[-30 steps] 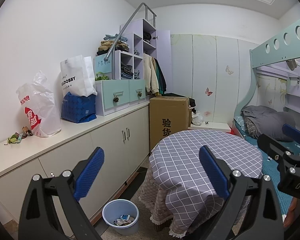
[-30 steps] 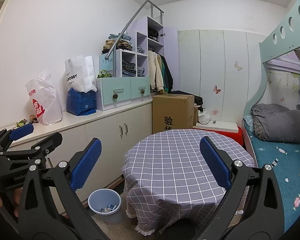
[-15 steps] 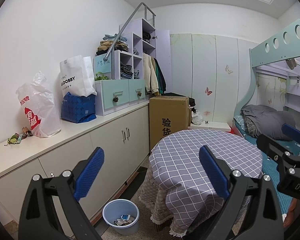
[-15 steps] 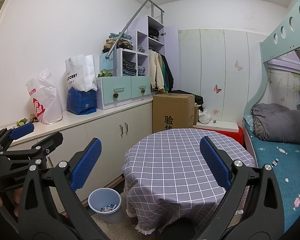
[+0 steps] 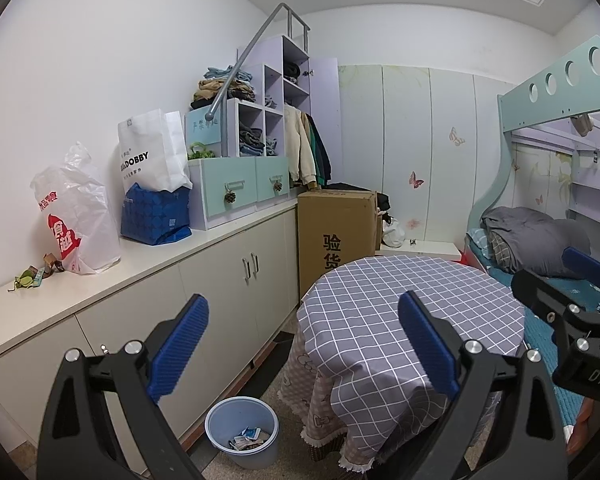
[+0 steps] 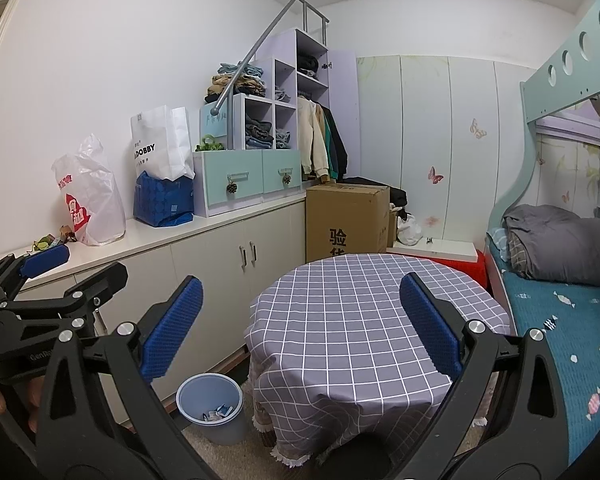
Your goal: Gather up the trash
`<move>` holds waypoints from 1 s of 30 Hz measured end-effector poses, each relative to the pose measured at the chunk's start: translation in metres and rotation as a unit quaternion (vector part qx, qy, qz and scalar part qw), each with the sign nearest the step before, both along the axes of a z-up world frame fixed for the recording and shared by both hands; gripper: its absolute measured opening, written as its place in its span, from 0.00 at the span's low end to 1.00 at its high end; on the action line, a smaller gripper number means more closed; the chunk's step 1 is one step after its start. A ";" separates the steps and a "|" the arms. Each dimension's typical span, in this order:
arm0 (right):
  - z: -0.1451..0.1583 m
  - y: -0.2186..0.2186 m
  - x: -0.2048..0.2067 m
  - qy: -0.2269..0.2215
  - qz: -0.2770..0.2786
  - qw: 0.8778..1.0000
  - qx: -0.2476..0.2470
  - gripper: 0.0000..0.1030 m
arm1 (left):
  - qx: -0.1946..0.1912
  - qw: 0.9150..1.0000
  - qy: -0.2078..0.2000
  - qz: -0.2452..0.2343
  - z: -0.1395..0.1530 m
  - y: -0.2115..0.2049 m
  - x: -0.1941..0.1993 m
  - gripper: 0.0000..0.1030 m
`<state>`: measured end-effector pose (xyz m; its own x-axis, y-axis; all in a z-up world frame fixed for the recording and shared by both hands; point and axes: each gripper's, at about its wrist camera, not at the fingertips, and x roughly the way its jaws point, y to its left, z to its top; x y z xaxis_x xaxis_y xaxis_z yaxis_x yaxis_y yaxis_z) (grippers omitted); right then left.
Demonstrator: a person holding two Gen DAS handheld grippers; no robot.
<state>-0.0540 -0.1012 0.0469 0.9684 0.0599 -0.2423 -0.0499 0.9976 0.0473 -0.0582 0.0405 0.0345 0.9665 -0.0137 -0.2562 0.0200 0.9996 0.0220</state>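
Almost nothing has moved since the earlier frames: left gripper (image 5: 303,344) and right gripper (image 6: 300,326) still hover side by side, both spread wide and empty. Below and left of them the blue bin (image 5: 242,432) on the floor already holds some wrappers. Further left, scraps (image 5: 30,278) lie on the counter (image 5: 148,260) uncollected; the table (image 6: 364,312) ahead looks bare, so collecting seems barely started.

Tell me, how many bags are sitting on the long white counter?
3: a white plastic bag with red print, then a blue bag, and a white paper bag standing in it. Others may be hidden.
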 end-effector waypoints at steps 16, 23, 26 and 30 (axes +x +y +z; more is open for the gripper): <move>-0.001 -0.003 0.001 0.002 0.001 1.000 0.000 0.94 | 0.002 1.000 0.003 -0.002 -0.004 0.001 0.001 0.91; -0.005 -0.002 0.002 0.005 0.003 1.000 0.003 0.94 | 0.002 1.000 0.003 -0.002 -0.004 0.001 0.001 0.91; -0.007 -0.002 0.002 0.006 0.003 1.000 0.002 0.94 | 0.003 1.000 0.003 -0.002 -0.004 0.002 0.001 0.91; -0.006 -0.002 0.002 0.006 0.003 1.000 0.002 0.94 | 0.003 1.000 0.004 -0.003 -0.007 0.003 0.000 0.91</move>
<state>-0.0523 -0.1029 0.0406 0.9653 0.0660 -0.2528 -0.0544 0.9971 0.0523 -0.0581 0.0435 0.0273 0.9645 -0.0177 -0.2635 0.0258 0.9993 0.0275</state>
